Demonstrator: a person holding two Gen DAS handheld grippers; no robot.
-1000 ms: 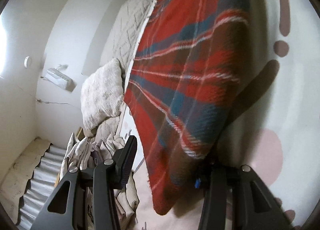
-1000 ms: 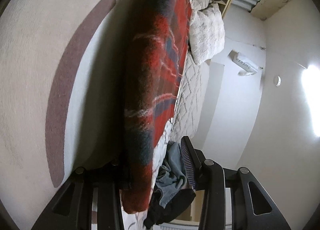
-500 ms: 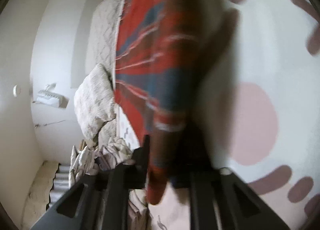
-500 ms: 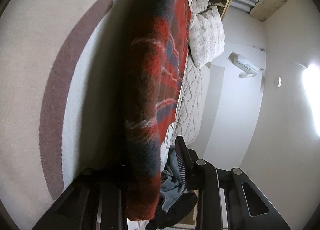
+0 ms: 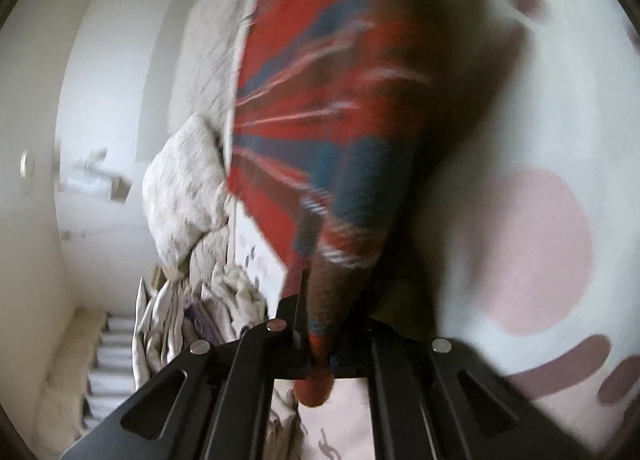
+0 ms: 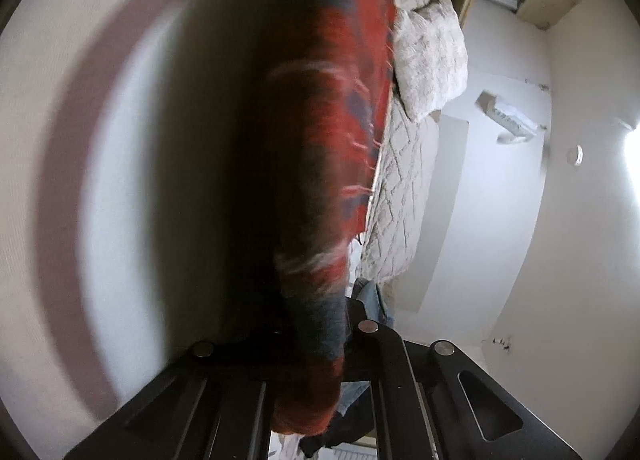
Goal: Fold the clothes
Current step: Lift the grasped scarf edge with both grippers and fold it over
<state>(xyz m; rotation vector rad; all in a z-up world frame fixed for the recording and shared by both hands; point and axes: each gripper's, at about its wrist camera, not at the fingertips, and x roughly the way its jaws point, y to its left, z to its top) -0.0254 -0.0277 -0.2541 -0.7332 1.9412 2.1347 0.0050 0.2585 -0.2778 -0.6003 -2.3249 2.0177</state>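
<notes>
I have the left hand-held gripper (image 5: 320, 344) and the right hand-held gripper (image 6: 316, 356) each clamped on an end of the red plaid cloth (image 5: 320, 99), which runs up each frame's centre, stretched between them for a fold, I'd judge.

Home bedroom: bed (image 5: 208, 59) with quilted cover and pillow (image 5: 180, 187) left of the left tongs, patterned sheet (image 5: 540, 139), white walls (image 6: 500, 260), crumpled laundry (image 5: 224, 300).
</notes>
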